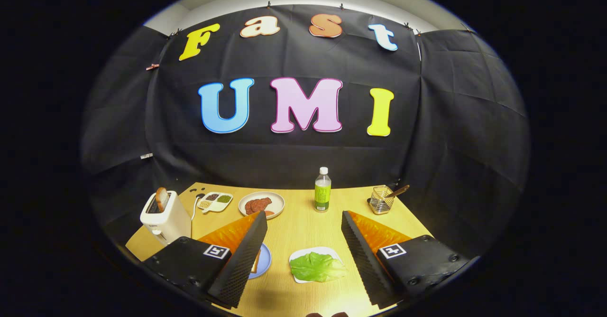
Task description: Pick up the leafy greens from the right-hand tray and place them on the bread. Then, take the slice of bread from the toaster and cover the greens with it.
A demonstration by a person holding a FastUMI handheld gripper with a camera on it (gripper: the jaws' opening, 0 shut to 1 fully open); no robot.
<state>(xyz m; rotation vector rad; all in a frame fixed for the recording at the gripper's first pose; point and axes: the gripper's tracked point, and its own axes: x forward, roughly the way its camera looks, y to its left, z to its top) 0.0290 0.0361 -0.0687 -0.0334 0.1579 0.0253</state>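
Nothing of the task looked done when I checked. The greens (pixel 317 266) lay flat on their white tray (pixel 303 255), between my gripper's (pixel 303 241) fingers and near their roots, untouched. The bread (pixel 256 263) on the blue plate (pixel 263 261) was mostly hidden behind the left finger; I could make out a thin tan edge and no more, and I could not tell its shape. The second slice (pixel 161 199) stood upright in the toaster (pixel 166 221), well off to the left at the desk's (pixel 303 222) edge. Both steps remained, by my reading: greens onto the bread, then the toaster slice over them.

The gripper was wide open and held nothing. It hung above the desk with tray and plate below it.

Materials: the greens were a bright, crinkled leaf, thin and floppy-looking, probably a soft imitation. I judged it would need a low pinch at one edge. The tray was glossy white with rounded corners. The finger pads were black with a fine ribbed grain, backed in orange. The desk was pale wood, smooth, with some glare. The toaster was white plastic, boxy, with its cord trailing behind.

Farther back stood a divided dish (pixel 215 201), a plate of brown meat (pixel 261 204), a green bottle (pixel 322 190) and a wire basket (pixel 381 200) with a utensil in it. None of them were in my way.
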